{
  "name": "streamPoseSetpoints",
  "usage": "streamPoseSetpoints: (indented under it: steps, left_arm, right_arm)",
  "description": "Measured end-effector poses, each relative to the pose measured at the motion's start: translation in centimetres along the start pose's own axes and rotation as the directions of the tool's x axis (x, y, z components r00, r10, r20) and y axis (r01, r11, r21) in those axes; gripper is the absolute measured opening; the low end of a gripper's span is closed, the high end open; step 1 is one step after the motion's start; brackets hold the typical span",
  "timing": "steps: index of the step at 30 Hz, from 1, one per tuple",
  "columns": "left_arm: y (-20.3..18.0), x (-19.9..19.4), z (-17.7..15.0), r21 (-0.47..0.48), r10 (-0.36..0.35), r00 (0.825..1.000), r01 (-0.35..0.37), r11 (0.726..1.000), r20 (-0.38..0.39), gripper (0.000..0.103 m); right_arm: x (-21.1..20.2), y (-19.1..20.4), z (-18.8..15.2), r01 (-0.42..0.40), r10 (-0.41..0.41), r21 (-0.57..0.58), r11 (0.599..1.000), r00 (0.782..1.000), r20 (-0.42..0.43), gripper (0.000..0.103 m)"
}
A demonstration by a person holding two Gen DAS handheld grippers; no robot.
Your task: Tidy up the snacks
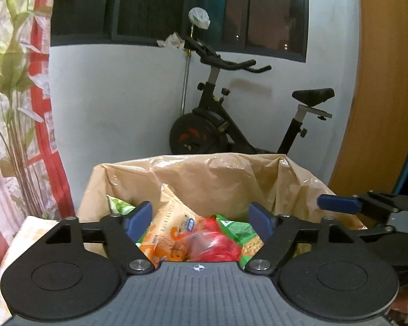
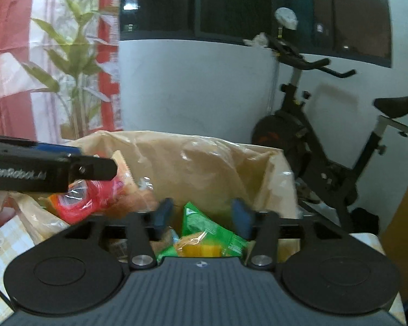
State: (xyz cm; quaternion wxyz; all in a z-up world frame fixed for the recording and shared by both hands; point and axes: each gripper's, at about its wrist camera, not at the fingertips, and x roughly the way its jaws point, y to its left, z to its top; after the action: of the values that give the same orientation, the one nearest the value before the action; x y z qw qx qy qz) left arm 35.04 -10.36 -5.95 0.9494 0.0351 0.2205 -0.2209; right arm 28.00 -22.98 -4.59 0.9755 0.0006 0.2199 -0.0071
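In the left wrist view, the left claw (image 1: 200, 218) sits at the lower centre of the frame, its blue pads (image 1: 140, 218) spread wide with nothing pinched between them. Past the pads stands an open brown plastic bag (image 1: 217, 179) filling the middle of the frame, with the snacks inside it. An orange packet (image 1: 171, 217) leans upright at the bag's centre, a red packet (image 1: 217, 240) lies just right of it, and a green packet (image 1: 238, 229) lies further right, touching the red one. Another green packet (image 1: 117, 203) peeks out at the left behind the left pad. At the right edge the right claw (image 1: 340, 203) reaches in sideways over the bag's rim. Behind the bag an exercise bike (image 1: 231, 116) stands against a pale wall under a dark window (image 1: 176, 8). A flowered curtain (image 1: 16, 95) hangs along the left edge, and a checked table (image 1: 16, 244) cover shows at the lower left.

In the right wrist view, the right claw (image 2: 204, 213) is at the lower centre, pads (image 2: 242, 217) apart and gripping nothing; a green packet (image 2: 206, 226) with yellow contents lies below the gap. The brown plastic bag (image 2: 204, 163) stands open in the middle of the frame. The left claw (image 2: 95, 169) comes in from the left edge, seen side-on over the bag's left rim, above the red packet (image 2: 79, 201). The exercise bike (image 2: 326, 141) is at the right, the curtain (image 2: 54, 54) in the upper left, and the table (image 2: 5, 241) cover at the lower left.
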Motion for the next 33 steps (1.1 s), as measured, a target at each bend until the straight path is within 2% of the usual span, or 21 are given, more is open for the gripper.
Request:
streamPoseSetpoints:
  steps: [4,6,11,15,18,20,23,33]
  left_arm:
    - [0.7,-2.0,0.4,-0.009,0.026,1.000,-0.026,1.000,-0.008,0.084]
    - [1.0,-3.5,0.8,-0.018,0.031,0.999,-0.031,0.999,-0.014,0.089]
    - [1.2,-9.0,1.3,-0.007,0.070,0.996,-0.069,0.998,0.048,0.096]
    - [1.1,-13.8,1.1,-0.044,0.102,0.991,-0.098,0.994,0.085,0.099]
    - [1.2,-16.7,0.3,-0.075,0.103,0.989,-0.095,0.993,0.107,0.099]
    - [1.2,-18.8,-0.4,-0.100,0.128,0.983,-0.116,0.988,0.130,0.099]
    - [1.1,-21.2,-1.3,-0.128,0.160,0.974,-0.140,0.982,0.161,0.099]
    - [-0.3,-27.3,-4.0,-0.129,0.246,0.957,-0.227,0.965,0.155,0.099]
  right_arm:
    - [-1.9,0.0,0.0,-0.012,0.012,0.006,1.000,1.000,0.009,0.072]
    - [-3.3,0.1,0.3,-0.016,0.015,0.023,1.000,1.000,0.026,0.087]
    - [-7.6,0.9,1.3,-0.040,0.032,0.063,0.997,0.993,0.112,0.103]
    - [-11.1,2.5,2.0,-0.001,-0.009,0.053,0.999,0.984,0.180,0.103]
    - [-13.1,3.6,2.1,-0.023,0.015,0.043,0.999,0.982,0.187,0.103]
    - [-14.3,4.3,1.9,-0.035,0.027,0.039,0.999,0.981,0.194,0.103]
    - [-16.2,5.6,1.4,-0.016,0.010,0.028,0.999,0.977,0.212,0.103]
    - [-21.6,8.6,-0.7,-0.045,0.040,0.017,0.999,0.974,0.223,0.103]
